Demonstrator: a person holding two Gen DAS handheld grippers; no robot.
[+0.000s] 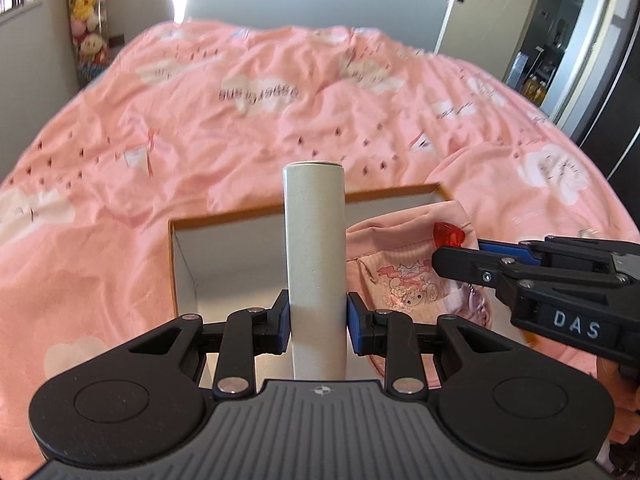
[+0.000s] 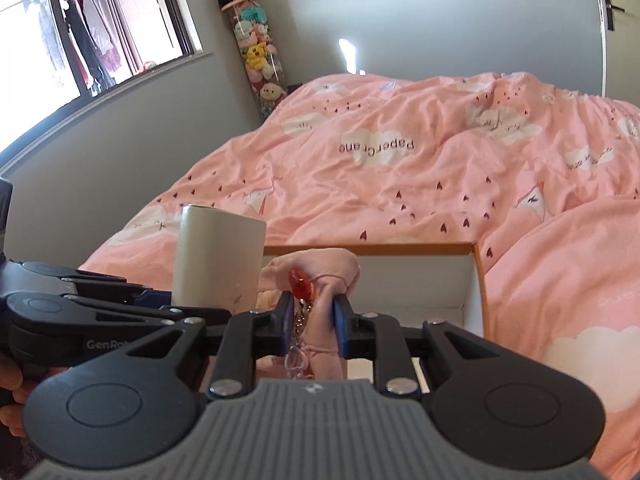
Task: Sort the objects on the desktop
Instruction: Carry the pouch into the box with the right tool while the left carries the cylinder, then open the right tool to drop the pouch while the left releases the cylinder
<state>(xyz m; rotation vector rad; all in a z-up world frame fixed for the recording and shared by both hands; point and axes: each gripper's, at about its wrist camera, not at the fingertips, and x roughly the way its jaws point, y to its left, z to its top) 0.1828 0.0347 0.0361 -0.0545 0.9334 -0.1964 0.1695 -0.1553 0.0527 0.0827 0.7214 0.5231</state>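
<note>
My left gripper (image 1: 317,320) is shut on an upright white cylinder (image 1: 315,248), held over the open white cardboard box (image 1: 184,268) on the pink bed. The cylinder also shows in the right wrist view (image 2: 218,260). My right gripper (image 2: 311,320) is shut on a pink drawstring pouch (image 2: 320,276) with a red heart charm (image 2: 301,282) and a small chain. It holds the pouch over the right side of the box (image 2: 474,276). In the left wrist view the pouch (image 1: 400,264) and the right gripper (image 1: 460,258) sit just right of the cylinder.
The box lies on a rumpled pink duvet (image 1: 280,120) that covers the whole bed. A tall clear tube of plush toys (image 2: 260,60) stands in the corner by the window. An open door (image 1: 480,8) is at the far right.
</note>
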